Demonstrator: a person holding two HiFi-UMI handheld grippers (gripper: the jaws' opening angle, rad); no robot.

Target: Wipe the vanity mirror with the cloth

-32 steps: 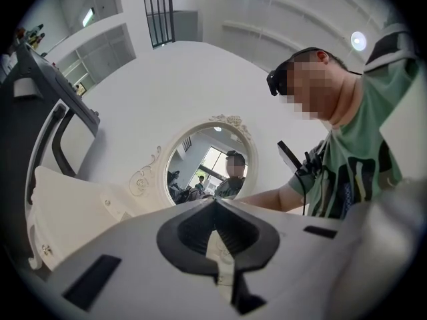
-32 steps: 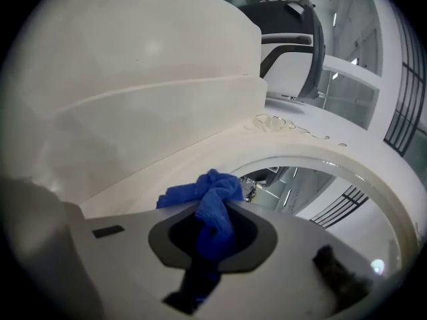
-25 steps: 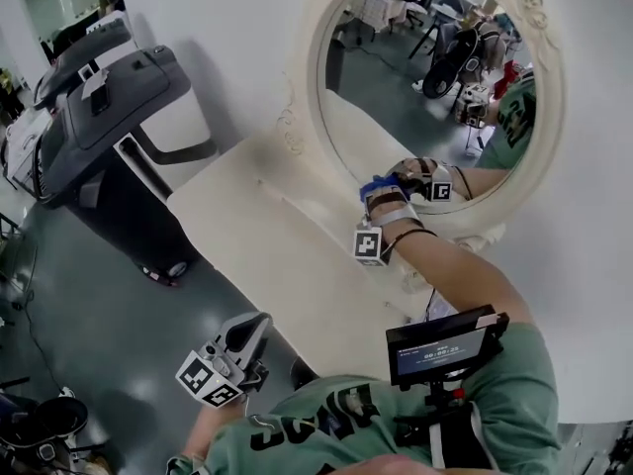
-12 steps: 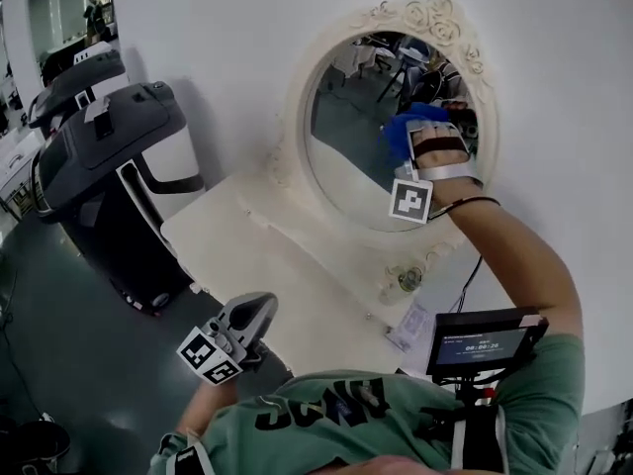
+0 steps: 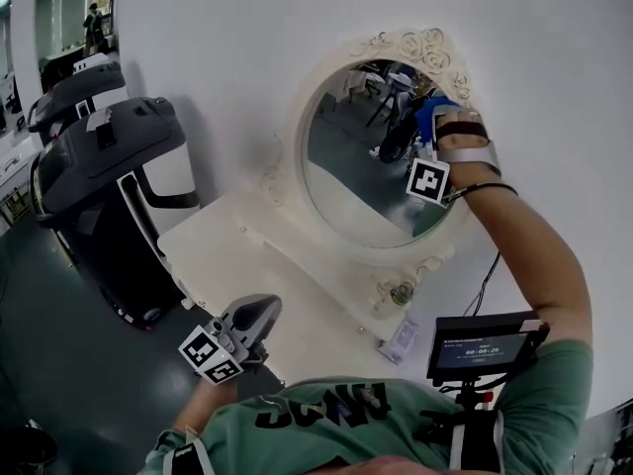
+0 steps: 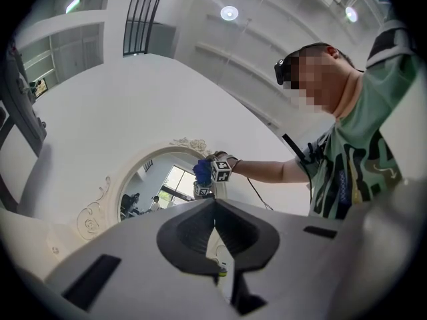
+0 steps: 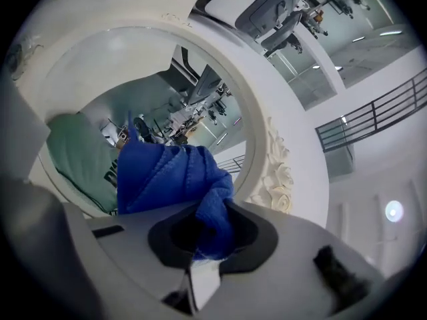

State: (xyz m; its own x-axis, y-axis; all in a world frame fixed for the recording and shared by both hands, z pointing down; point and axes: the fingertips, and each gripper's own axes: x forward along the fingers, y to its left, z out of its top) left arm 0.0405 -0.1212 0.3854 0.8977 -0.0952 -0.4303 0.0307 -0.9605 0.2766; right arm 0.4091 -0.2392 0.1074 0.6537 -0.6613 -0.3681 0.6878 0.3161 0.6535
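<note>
At the far left stands a dark grey machine; it plays no part here. Your left tool hangs low in front of the counter, its jaws pressed together with nothing between them.

The vanity mirror stands on the counter against the wall, in a carved cream frame. Judge the glass as hard, smooth and breakable, and the scrollwork as likely to snag, so press lightly and stay on the glass.

Your right tool is up at the mirror's upper right edge, clenched on the blue cloth. A bunched fold is pinched between the jaws and the rest spreads forward against the glass. The cloth looks like soft, light, limp terry, so it should drag rather than slide. The hold on a gathered fold seems sound, since it leaves a loose pad to wipe with.

As for writing, your shirt carries dark lettering, but folds break it up. The small screen at your chest shows a row of digits too small to read. The tools' cubes bear only square patterns.
</note>
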